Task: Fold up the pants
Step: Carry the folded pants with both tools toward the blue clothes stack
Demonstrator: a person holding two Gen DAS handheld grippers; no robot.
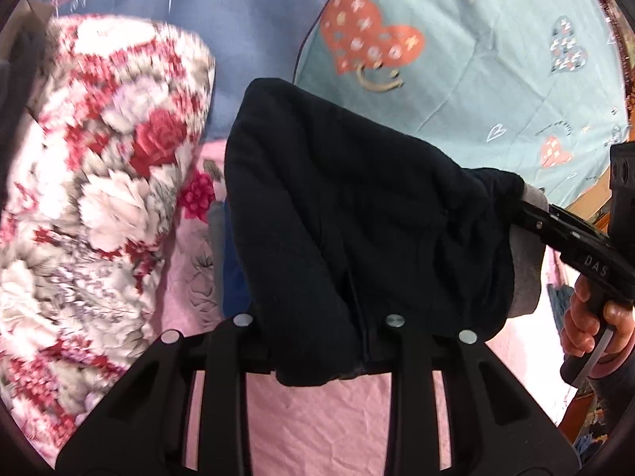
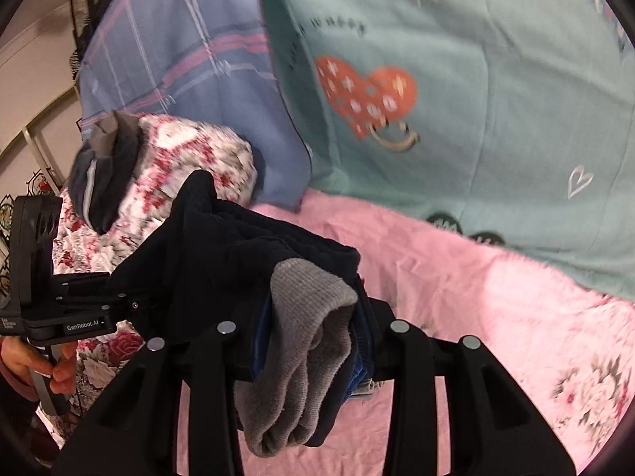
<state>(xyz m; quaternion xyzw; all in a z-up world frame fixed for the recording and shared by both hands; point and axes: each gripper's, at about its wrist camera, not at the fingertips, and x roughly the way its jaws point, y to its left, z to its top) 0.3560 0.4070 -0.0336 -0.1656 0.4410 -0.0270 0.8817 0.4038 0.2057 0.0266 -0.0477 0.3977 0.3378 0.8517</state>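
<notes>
Both grippers have a bite on the pants (image 1: pixel 357 218) right now, so you're carrying a folded bundle in the air over the bed (image 2: pixel 456 277). Your left gripper (image 1: pixel 323 351) is clamped narrow on one end of the dark fabric, and your right gripper (image 2: pixel 313 361) is pinched on the other end, where the grey lining (image 2: pixel 305 317) and a bit of blue show in thick layers. Judging by that stack of layers, I'd say most of the folding is done already, though I can't count the folds. What's left looks like setting the bundle down flat and letting go, maybe a last tidy-up.

Around you: the pink sheet is bare under the bundle, so there's room to land it. The floral quilt (image 1: pixel 99 198) is bunched up high on your left side with a dark grey garment (image 2: pixel 103 182) sitting on top of it. The teal blanket (image 2: pixel 496 99) with hearts and the blue plaid blanket (image 2: pixel 178 51) lie further back. The quilt is the close one; keep the bundle off it.
</notes>
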